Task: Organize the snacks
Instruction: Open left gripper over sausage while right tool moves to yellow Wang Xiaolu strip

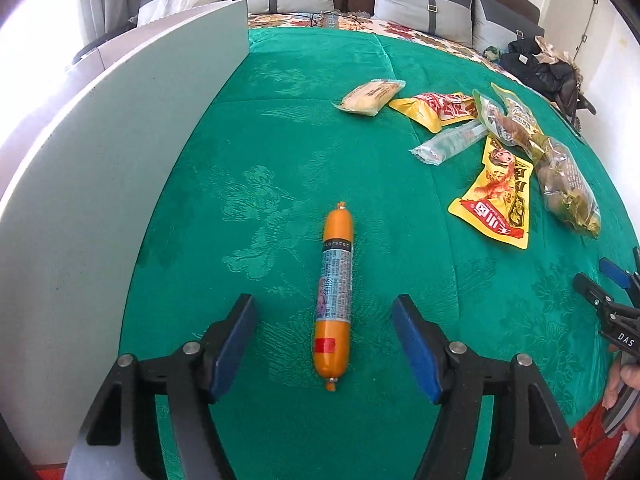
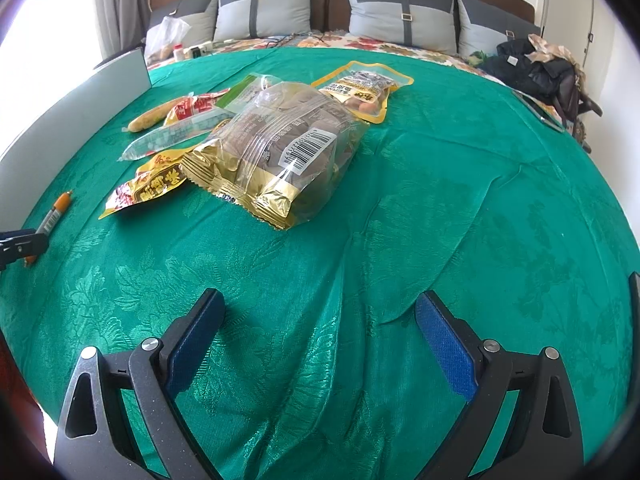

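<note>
Both grippers tilt down over the green bedspread (image 1: 280, 128), jaws open and holding nothing.

In the left wrist view we see the left gripper (image 1: 324, 346) angled steeply down, its blue pads apart on either side of the orange sausage stick (image 1: 334, 292), which lies lengthwise on the bed between them, untouched. The pile of snack packets (image 1: 492, 148) sits at the upper right of that frame, well apart from the sausage, and a grey board (image 1: 120, 152) stands along the left. At the right edge a hand (image 1: 624, 384) grips the other tool. In the right wrist view the right gripper (image 2: 320, 340) hovers over bare cloth at the bottom, jaws wide, with the clear bag of brown cakes (image 2: 288, 152) beyond it at centre.
</note>
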Action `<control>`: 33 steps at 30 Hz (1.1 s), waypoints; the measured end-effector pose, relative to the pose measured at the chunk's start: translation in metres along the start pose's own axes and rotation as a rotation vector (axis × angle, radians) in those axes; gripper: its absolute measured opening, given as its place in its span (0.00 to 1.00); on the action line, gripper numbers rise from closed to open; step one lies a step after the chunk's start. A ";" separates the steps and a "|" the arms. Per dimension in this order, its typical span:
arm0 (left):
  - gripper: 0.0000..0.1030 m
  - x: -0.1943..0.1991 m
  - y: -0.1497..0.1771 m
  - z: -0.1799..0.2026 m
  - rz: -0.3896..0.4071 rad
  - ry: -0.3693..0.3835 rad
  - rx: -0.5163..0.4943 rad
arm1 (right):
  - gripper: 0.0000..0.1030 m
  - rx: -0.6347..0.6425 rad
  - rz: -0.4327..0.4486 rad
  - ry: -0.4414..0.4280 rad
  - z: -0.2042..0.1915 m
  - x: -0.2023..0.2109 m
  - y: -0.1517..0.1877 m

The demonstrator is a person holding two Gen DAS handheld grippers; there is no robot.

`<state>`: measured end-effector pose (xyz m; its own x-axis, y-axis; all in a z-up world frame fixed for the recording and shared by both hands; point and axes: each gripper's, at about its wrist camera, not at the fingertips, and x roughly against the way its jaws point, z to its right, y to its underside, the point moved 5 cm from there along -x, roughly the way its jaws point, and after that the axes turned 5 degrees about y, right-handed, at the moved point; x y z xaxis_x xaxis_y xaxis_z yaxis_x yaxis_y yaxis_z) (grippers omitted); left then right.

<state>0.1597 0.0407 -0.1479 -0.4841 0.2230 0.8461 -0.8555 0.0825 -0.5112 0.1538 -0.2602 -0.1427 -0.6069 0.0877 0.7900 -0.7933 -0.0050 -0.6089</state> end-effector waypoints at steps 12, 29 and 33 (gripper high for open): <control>1.00 -0.009 0.004 -0.008 0.020 -0.056 -0.028 | 0.95 0.003 -0.013 -0.002 0.001 0.000 0.001; 1.00 -0.008 0.006 -0.009 0.034 -0.054 -0.031 | 0.92 -0.238 -0.279 -0.126 -0.114 -0.047 -0.086; 1.00 -0.008 0.006 -0.009 0.035 -0.054 -0.031 | 0.93 -0.222 -0.279 -0.031 -0.118 -0.064 -0.103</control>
<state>0.1601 0.0484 -0.1592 -0.5238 0.1738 0.8339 -0.8320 0.1057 -0.5446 0.2803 -0.1474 -0.1392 -0.3727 0.0248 0.9276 -0.9006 0.2314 -0.3680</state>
